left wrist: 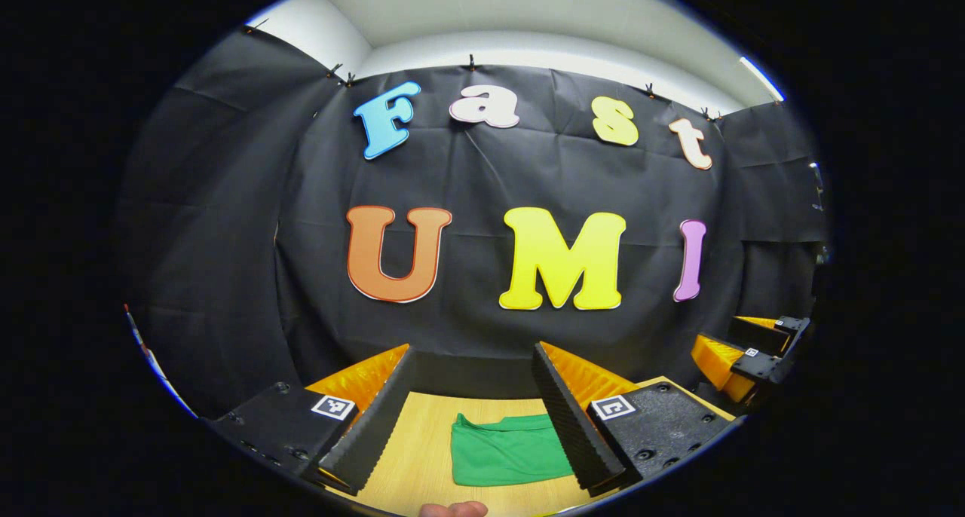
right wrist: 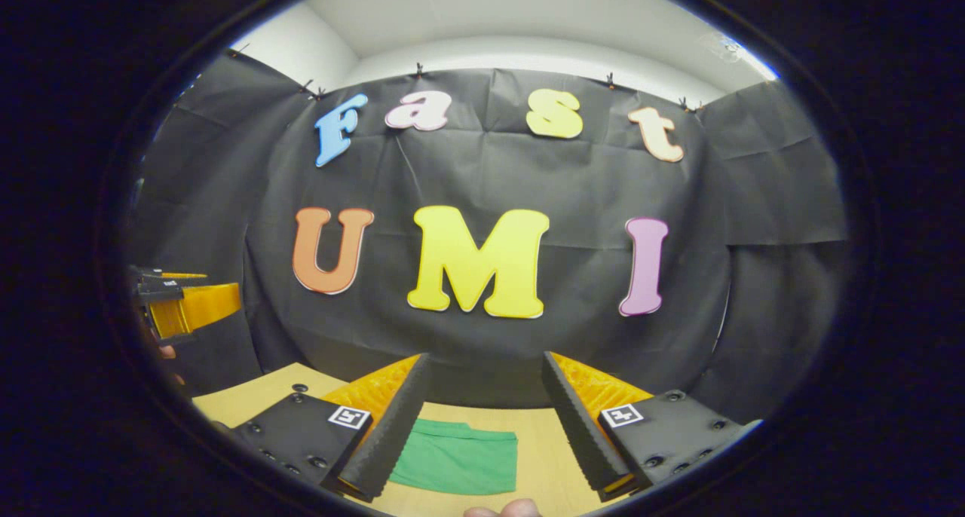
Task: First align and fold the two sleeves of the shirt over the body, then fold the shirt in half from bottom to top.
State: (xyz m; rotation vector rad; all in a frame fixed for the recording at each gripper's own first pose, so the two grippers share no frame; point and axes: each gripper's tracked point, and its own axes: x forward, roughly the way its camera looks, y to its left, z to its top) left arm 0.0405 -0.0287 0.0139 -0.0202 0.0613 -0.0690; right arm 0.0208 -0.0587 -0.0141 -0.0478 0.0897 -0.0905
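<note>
Pale wood forms the table (left wrist: 422, 442) on which the green shirt (left wrist: 507, 451) is laid, already gathered into a compact rectangle. In the left gripper view the left gripper (left wrist: 473, 415) is held above it with its fingers spread wide and nothing between them; the shirt is seen below and ahead, toward the right finger. In the right gripper view the right gripper (right wrist: 482, 423), equally wide and empty, has the shirt lying toward its left finger. The cloth's long axis is judged to run across both views. Neither hand is clearly nearer. Nothing is seen in the way; the black booth wall (left wrist: 226, 238) hangs beyond.
</note>
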